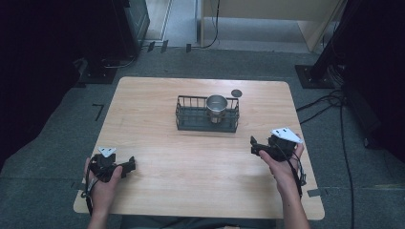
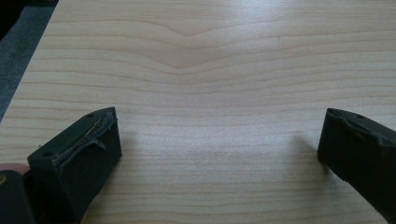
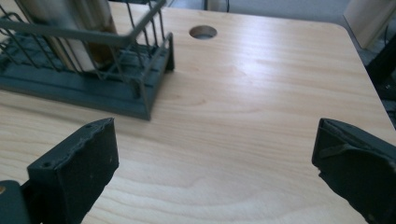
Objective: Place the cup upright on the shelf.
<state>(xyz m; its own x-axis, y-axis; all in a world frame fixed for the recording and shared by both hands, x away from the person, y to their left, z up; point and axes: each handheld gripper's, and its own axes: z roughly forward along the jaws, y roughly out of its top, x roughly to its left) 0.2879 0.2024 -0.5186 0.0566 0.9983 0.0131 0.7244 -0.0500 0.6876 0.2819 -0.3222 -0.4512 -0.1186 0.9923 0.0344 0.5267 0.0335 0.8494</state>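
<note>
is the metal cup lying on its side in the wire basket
No, the metal cup stands upright with its open mouth up, in the right part of the wire basket.

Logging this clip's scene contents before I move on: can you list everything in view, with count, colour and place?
Table: one, light wood, centre.
Wire basket: one, dark grey, far middle of table.
Metal cup: one, silver, upright in basket's right part.
Round hole: one, grey, in the tabletop behind the basket's right end.
Cables: several, black, floor at right.
Left gripper: one, black, jaws apart, near left edge.
Right gripper: one, black, jaws apart, right of basket.
</note>
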